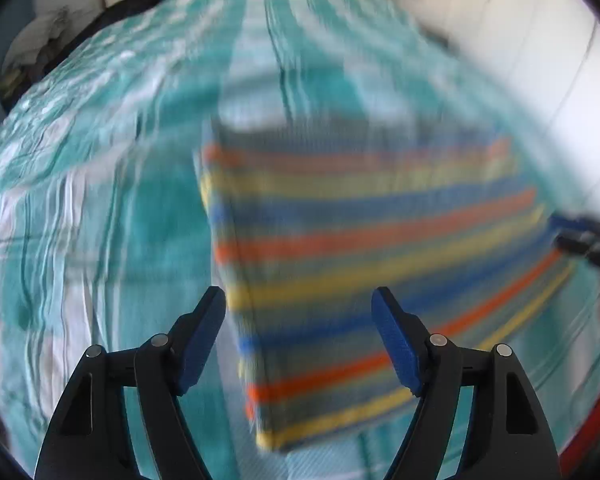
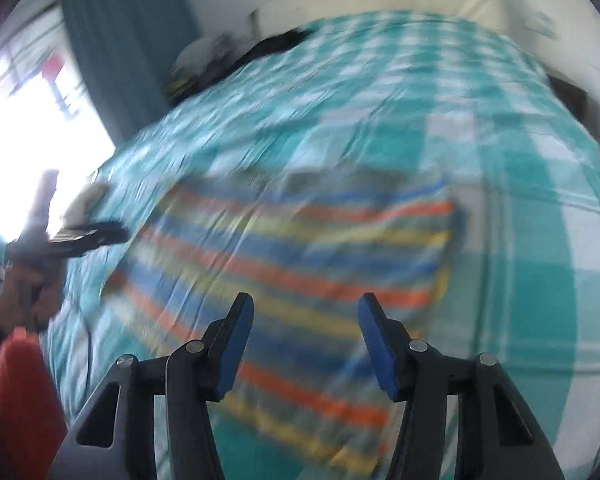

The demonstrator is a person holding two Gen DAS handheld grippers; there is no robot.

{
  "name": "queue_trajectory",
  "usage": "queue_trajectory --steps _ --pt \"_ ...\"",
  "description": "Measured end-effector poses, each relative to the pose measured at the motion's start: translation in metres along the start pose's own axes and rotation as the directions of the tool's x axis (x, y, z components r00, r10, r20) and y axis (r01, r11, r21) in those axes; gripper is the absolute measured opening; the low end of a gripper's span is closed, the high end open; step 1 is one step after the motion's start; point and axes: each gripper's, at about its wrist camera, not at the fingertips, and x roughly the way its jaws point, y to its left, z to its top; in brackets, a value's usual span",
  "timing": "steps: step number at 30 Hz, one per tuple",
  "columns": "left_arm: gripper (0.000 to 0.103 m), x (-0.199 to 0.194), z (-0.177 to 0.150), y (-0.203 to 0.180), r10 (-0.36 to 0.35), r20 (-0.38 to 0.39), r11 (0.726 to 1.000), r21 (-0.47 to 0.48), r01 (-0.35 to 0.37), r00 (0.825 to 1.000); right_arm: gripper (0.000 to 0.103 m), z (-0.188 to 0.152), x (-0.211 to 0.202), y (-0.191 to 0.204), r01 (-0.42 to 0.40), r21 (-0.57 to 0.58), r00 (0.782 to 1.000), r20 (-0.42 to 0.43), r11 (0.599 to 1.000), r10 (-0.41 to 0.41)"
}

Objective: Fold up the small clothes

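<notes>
The bed (image 2: 512,152) wore a teal-and-white checked cover — on it lay a folded striped garment (image 2: 300,264), flat, with dark clothes (image 2: 276,44) heaped far off.

my right gripper (image 2: 306,306) hangs above the striped cloth (image 2: 300,264) with its blue pads (image 2: 380,348) wide apart and nothing between them; the cloth lies flat on the teal checked bedsheet (image 2: 520,152); the picture is blurred; at the left edge my left hand (image 2: 24,292) holds the left gripper (image 2: 88,236), near the cloth's left side; behind it a bright window (image 2: 28,128) and a teal curtain (image 2: 128,28).
</notes>
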Motion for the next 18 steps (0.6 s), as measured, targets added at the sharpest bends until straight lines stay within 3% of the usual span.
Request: queue_trajectory --steps 1,2,3,4,5,6,9,13,18 --pt "0.076 0.011 -0.009 0.001 0.046 -0.059 0.999 0.005 -0.046 0.997 0.053 -0.018 0.010 0.000 0.049 -0.010 0.995 -0.083 0.999 -0.049" --pt "0.076 0.013 -0.022 0.008 0.045 -0.075 0.999 -0.018 -0.046 0.996 0.047 -0.037 0.019 -0.008 0.118 -0.005 0.978 -0.174 0.993 -0.117" --pt "0.078 0.004 -0.032 0.016 0.029 -0.049 0.998 -0.051 -0.032 0.998 0.037 -0.055 0.018 -0.016 0.143 0.009 0.970 -0.201 0.990 -0.139" --pt "0.078 -0.003 -0.038 0.021 0.041 -0.053 0.997 -0.067 -0.045 0.998 0.038 -0.064 0.007 -0.019 0.149 0.011 0.975 -0.171 0.989 -0.145" --pt "0.079 -0.013 -0.046 0.026 0.064 -0.058 0.994 -0.086 -0.069 0.996 0.045 -0.070 -0.005 -0.020 0.204 0.007 0.965 -0.169 0.979 -0.200" --pt "0.079 -0.020 -0.050 0.027 0.065 -0.052 0.993 -0.097 -0.070 0.997 0.047 -0.077 -0.014 -0.022 0.251 0.021 0.953 -0.182 0.968 -0.244" --pt "0.083 -0.055 -0.070 0.017 0.052 0.018 0.993 -0.104 -0.049 0.998 0.050 -0.095 -0.048 -0.025 0.234 0.135 0.969 -0.116 0.963 -0.219" --pt "0.091 -0.081 -0.092 -0.013 0.084 0.087 0.993 -0.086 -0.076 0.993 0.060 -0.125 -0.072 -0.008 0.262 0.173 0.965 -0.036 0.950 -0.259" --pt "0.091 -0.076 -0.110 -0.051 0.057 0.067 0.997 -0.057 -0.053 0.996 0.060 -0.150 -0.073 0.006 0.278 0.256 0.960 -0.044 0.926 -0.276"
